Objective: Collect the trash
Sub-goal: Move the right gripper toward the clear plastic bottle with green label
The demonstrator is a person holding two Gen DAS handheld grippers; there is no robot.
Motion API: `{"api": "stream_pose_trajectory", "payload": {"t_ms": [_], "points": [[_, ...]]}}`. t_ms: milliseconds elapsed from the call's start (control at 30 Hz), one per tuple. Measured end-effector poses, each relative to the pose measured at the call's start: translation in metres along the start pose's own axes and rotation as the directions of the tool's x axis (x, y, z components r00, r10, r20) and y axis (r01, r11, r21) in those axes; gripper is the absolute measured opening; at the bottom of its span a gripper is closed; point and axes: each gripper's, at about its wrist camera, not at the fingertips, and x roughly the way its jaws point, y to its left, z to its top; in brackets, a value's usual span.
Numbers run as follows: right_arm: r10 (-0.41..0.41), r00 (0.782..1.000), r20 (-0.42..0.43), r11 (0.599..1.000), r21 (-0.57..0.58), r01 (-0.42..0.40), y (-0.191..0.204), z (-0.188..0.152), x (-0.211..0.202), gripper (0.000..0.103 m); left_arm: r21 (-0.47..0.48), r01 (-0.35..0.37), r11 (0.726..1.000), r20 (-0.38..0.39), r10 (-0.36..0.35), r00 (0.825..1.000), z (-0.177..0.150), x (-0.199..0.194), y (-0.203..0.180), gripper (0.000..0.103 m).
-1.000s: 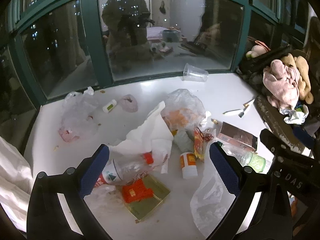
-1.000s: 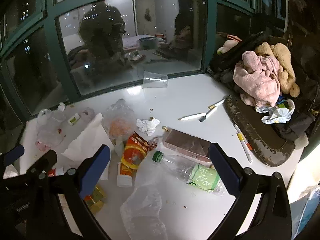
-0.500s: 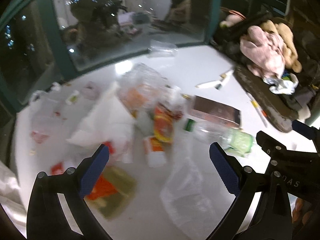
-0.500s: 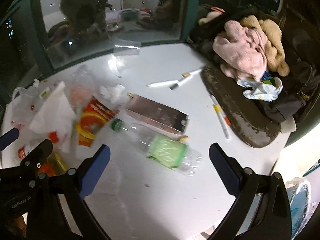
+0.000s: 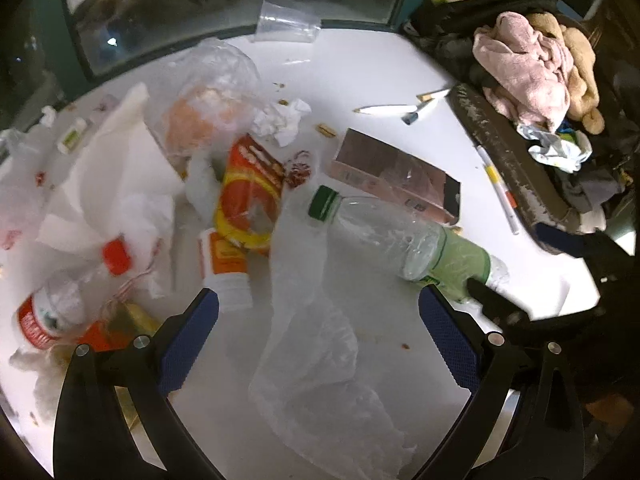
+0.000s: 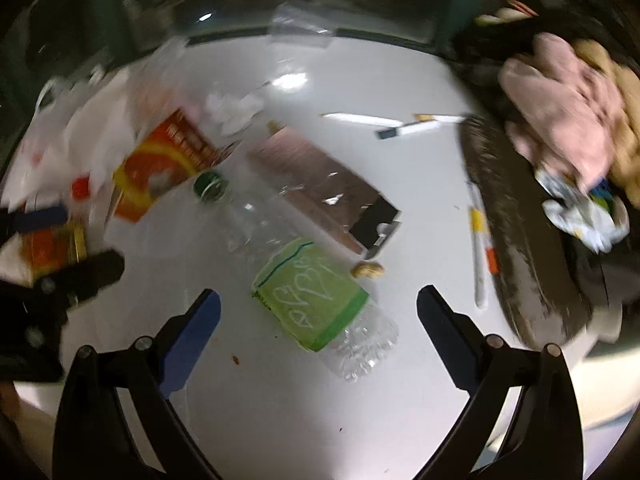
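Trash lies on a white table (image 5: 360, 68). A clear plastic bag (image 5: 320, 360) lies flat between the blue pads of my open left gripper (image 5: 318, 336). A clear bottle with a green label and green cap (image 6: 308, 300) lies on its side just ahead of my open, empty right gripper (image 6: 318, 328); it also shows in the left wrist view (image 5: 404, 236). Beyond it are a pink box (image 6: 324, 188), a red and yellow wrapper (image 5: 248, 196), a small orange and white bottle (image 5: 224, 268) and a red-capped bottle (image 5: 68, 300).
White paper sheets (image 5: 112, 184), a bag with orange contents (image 5: 208, 96), a crumpled tissue (image 5: 280, 118), a tipped plastic cup (image 5: 286, 22), pens (image 5: 384, 109) and a marker (image 6: 480, 240) lie around. A dark board with pink cloth (image 5: 528, 64) fills the right side.
Both grippers have moved forward, to the right and lower over the table. The plastic bag now sits between the left pads and the green-label bottle is close before the right gripper.
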Motion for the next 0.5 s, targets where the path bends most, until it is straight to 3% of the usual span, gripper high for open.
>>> {"api": "stream_pose_trajectory", "payload": {"t_ms": [133, 267, 333, 433, 500], "points": [[0.035, 0.999, -0.003, 0.994, -0.101, -0.035, 0.005, 0.006, 0.007, 0.095, 0.077, 0.026, 0.997, -0.007, -0.026, 1.0, 0.012, 0.01, -0.011, 0.097], [0.067, 0.998, -0.008, 0.984, -0.163, -0.068, 0.006, 0.009, 0.017, 0.095, 0.132, 0.012, 0.991, -0.07, -0.003, 0.998, 0.024, 0.031, -0.028, 0.097], [0.073, 0.997, -0.016, 0.981, -0.181, -0.075, 0.002, 0.008, 0.022, 0.095, 0.102, 0.014, 0.995, -0.104, -0.004, 0.995, 0.03, 0.042, -0.031, 0.097], [0.094, 0.995, -0.014, 0.974, -0.206, -0.095, -0.005, 0.006, 0.026, 0.082, 0.038, 0.021, 0.999, -0.145, -0.015, 0.989, 0.04, 0.056, -0.034, 0.097], [0.105, 0.994, -0.019, 0.97, -0.219, -0.107, -0.01, 0.005, 0.03, 0.081, 0.002, 0.011, 1.0, -0.174, -0.011, 0.985, 0.046, 0.067, -0.036, 0.097]]}}
